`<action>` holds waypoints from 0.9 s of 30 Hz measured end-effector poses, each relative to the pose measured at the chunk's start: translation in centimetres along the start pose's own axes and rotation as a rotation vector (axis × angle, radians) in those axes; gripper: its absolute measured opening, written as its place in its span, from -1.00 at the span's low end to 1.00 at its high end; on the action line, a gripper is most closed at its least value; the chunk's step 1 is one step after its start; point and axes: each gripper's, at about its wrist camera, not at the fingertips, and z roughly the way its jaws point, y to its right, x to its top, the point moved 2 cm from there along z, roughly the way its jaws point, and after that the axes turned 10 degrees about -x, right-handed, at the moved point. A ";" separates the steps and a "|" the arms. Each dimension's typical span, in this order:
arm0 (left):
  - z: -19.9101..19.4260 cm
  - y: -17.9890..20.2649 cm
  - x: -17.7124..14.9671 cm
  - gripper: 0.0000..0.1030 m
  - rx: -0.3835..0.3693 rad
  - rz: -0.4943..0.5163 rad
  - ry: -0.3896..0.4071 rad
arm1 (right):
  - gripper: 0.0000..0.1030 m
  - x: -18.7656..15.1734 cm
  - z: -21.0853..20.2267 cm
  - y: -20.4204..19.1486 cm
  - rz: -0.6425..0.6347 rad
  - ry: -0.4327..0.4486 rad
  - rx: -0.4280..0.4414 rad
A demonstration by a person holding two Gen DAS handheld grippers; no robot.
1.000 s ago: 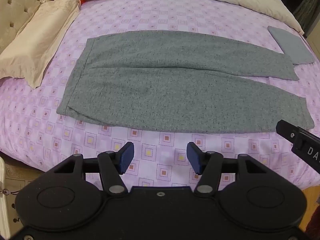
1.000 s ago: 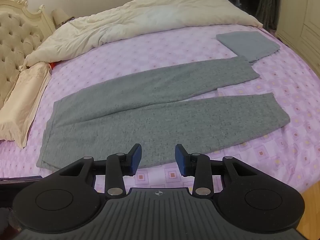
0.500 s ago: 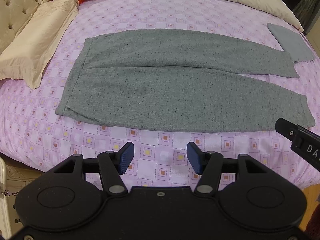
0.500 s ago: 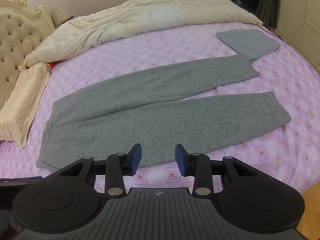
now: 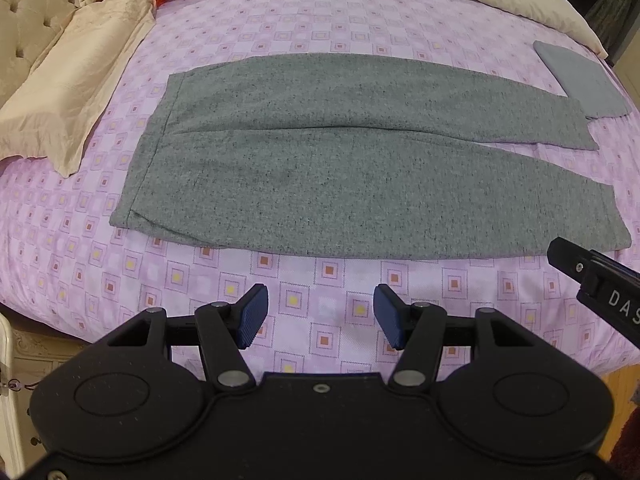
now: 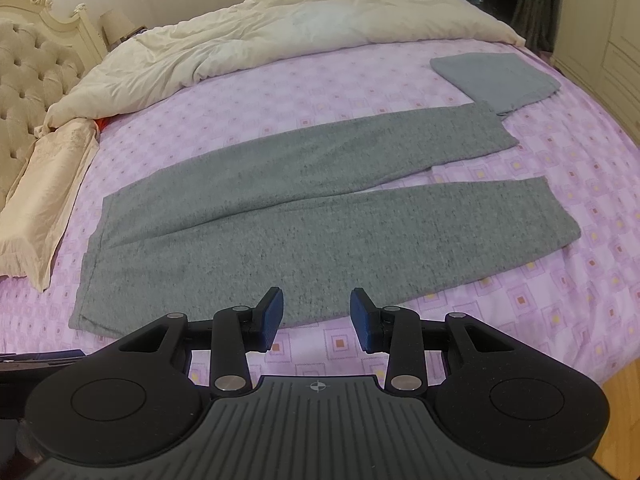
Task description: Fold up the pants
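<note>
Taking the grey pants [image 5: 360, 176] as the landmark, they lie flat and unfolded across the purple bedsheet [image 5: 320, 272], waistband at their left end beside the cream pillow [image 5: 72, 104], legs running right toward a folded grey cloth [image 5: 576, 76]. Over the last second both cameras have crept slightly closer to the pants' near edge. The left gripper [image 5: 320, 316] hovers just short of that edge, jaws spread and empty; the right gripper [image 6: 316, 316] likewise gapes empty. Folding has probably not begun.
</note>
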 end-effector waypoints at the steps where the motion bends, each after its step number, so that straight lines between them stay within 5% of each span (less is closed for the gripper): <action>1: 0.1 0.1 0.0 0.21 0.002 0.002 -0.003 | -0.30 0.0 0.0 0.0 0.002 -0.003 -0.001; 13: 0.0 0.2 0.3 0.21 0.021 0.019 -0.012 | -0.30 -0.2 0.9 -0.2 0.009 -0.056 -0.002; 23: 2.8 -0.7 2.0 0.21 0.095 0.041 -0.103 | -0.30 1.1 3.4 -1.3 0.002 -0.106 -0.014; 27: 3.9 -0.8 4.4 0.21 0.085 0.045 -0.057 | -0.31 2.7 5.5 -1.1 0.006 -0.135 -0.009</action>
